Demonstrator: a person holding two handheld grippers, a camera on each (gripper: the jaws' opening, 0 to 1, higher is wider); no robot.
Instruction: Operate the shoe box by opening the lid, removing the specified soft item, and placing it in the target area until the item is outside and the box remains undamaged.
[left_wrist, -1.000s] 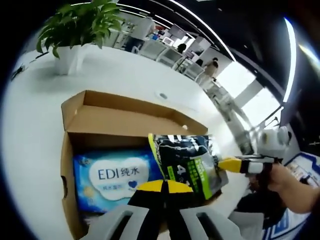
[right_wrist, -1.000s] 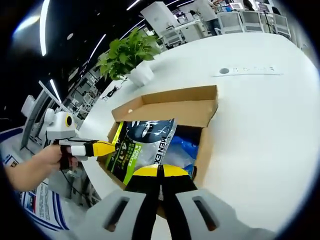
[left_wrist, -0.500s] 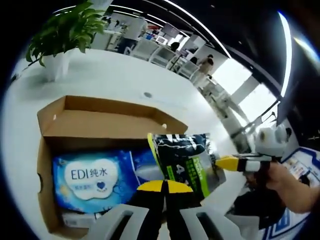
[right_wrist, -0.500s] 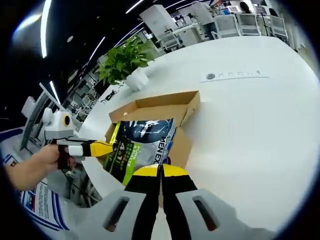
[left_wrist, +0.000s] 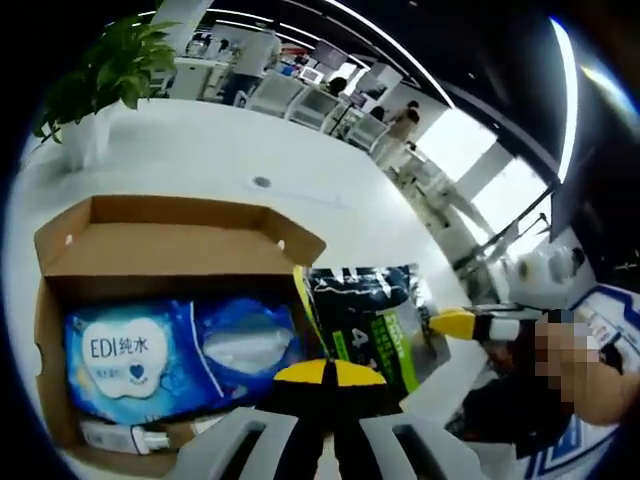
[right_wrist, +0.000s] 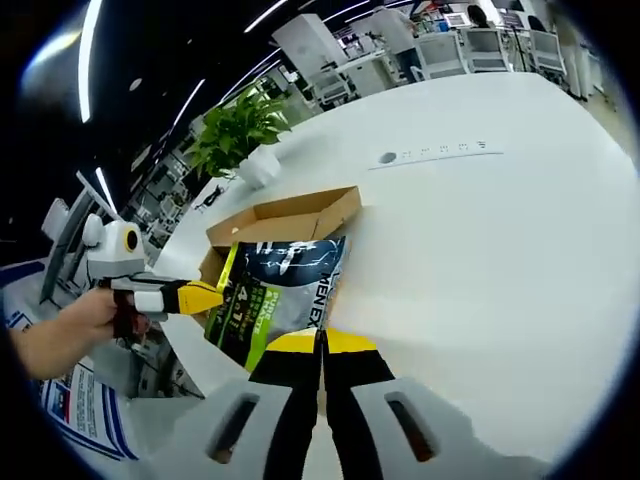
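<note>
Both tongs are pinching the dark green packet at opposite edges: the left tongs and the right tongs are holding it in the air beside the open cardboard box on the white worktop. A blue wipes pack is lying inside the box.

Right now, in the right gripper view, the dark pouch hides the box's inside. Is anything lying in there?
Observer: Yes. The left gripper view shows a blue wipes pack lying flat in the open box.
Operator: Anything beside it?
Observer: A small white item lies along the box's near wall, too small to identify.
Operator: Is the pouch clear of the box?
Observer: The pouch hangs past the box's end, over the white table, pinched by the left tongs and right tongs.
</note>
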